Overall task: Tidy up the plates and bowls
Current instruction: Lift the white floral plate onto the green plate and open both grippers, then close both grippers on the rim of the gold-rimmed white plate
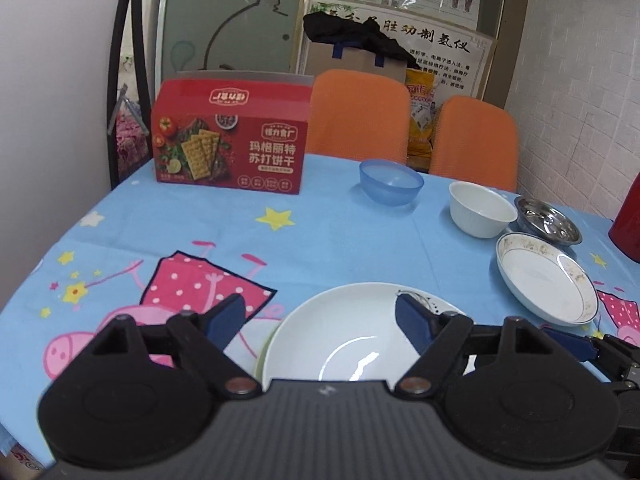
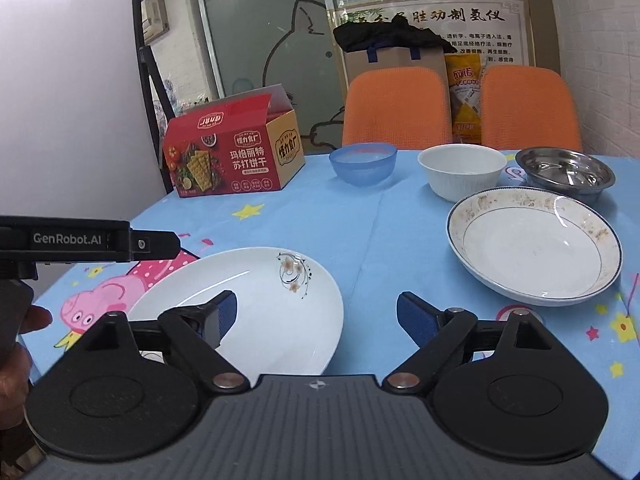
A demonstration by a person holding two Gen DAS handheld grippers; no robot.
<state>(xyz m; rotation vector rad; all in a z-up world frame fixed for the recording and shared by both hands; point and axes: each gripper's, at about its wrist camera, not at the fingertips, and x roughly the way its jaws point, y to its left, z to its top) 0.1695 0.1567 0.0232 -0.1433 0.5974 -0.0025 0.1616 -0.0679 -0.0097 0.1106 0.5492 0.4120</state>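
Two plates and three bowls sit on the blue cartoon tablecloth [image 2: 360, 220]. The flowered white plate [image 2: 256, 300] is the landmark: it lies nearest the cameras, with a green rim showing under its left edge. The left gripper [image 1: 318, 322] stands released above it, pads clear. The right gripper [image 2: 316, 316] is released just to its right. Farther right lies the stained plate [image 2: 534, 246]. Beyond that one stand the blue bowl [image 2: 363, 164], white bowl [image 2: 462, 172] and steel bowl [image 2: 566, 172]. One red cracker box [image 2: 232, 156] stands far left.
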